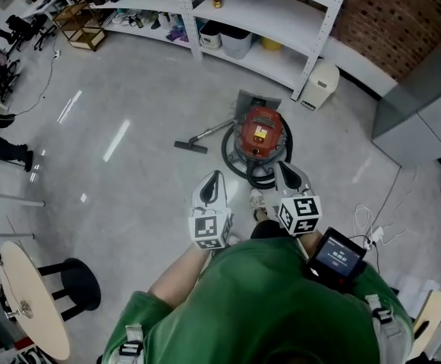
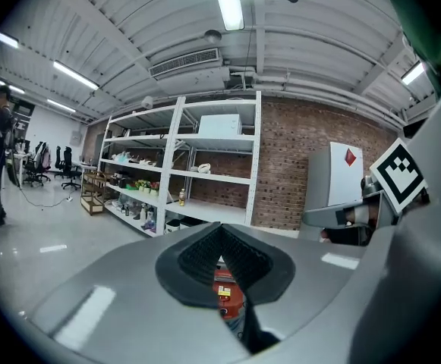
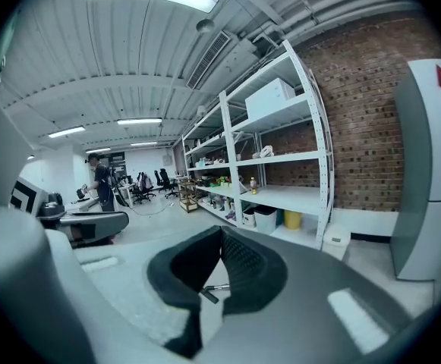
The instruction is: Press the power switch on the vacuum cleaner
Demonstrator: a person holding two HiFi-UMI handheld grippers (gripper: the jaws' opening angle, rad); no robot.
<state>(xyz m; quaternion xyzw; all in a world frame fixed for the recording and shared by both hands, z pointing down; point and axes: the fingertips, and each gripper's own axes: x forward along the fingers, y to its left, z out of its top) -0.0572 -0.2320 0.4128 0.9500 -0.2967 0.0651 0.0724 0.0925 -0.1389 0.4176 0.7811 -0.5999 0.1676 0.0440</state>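
Note:
The red vacuum cleaner (image 1: 259, 133) stands on the grey floor in front of me, with a yellow label on top and a black hose (image 1: 244, 169) coiled round its base. Its wand ends in a dark floor nozzle (image 1: 190, 147) to the left. My left gripper (image 1: 215, 175) is held above the floor short of the vacuum, jaws shut and empty. My right gripper (image 1: 281, 165) is beside it, nearer the hose, also shut and empty. Through the left gripper (image 2: 222, 230) I see the vacuum (image 2: 225, 294) below the jaws. Below the right gripper (image 3: 222, 233) the nozzle (image 3: 209, 293) shows.
White shelving (image 1: 250, 14) with boxes and bins runs along the back. A small white bin (image 1: 319, 84) stands by its post, a grey cabinet (image 1: 417, 120) at right. A round table (image 1: 34, 298) and black stool (image 1: 72, 283) are at left. Cables (image 1: 368, 233) lie at right. A person (image 3: 101, 182) stands far off.

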